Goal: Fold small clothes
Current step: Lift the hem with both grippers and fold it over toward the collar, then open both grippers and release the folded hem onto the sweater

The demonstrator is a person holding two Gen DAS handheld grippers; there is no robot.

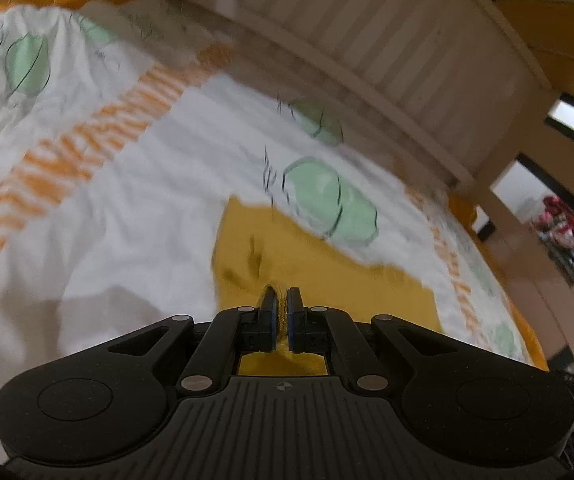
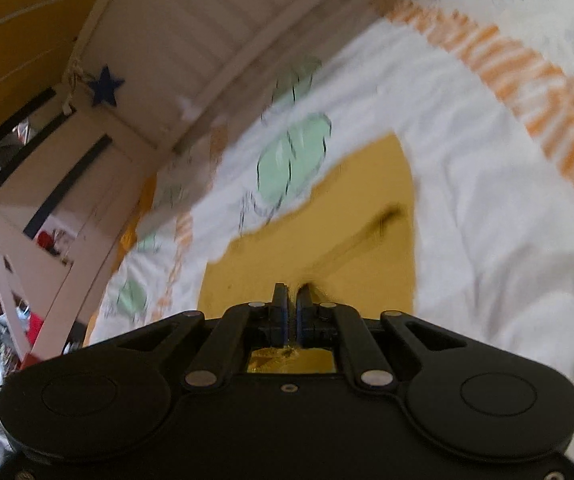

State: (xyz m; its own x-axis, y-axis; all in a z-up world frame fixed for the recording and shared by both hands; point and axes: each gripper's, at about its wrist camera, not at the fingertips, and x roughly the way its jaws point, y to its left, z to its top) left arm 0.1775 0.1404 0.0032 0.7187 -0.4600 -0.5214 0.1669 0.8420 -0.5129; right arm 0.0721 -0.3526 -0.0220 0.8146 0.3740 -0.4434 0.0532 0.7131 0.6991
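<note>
garment [image 1: 319, 280] on bedspread [image 1: 135, 216], slatted bed rail [image 1: 427, 52] behind

The small garment [image 1: 319, 264] is a mustard-yellow piece of cloth, plain apart from a short dark mark near one edge, and both views are blurred, so its kind cannot be told. It spreads over a white bedcover printed with green shapes and orange bands, its far edge lying against the cover while its near edge runs up between closed black fingers in each view. In the right wrist view the same cloth [image 2: 327, 240] widens away from the fingers, with a crease across it.
</note>
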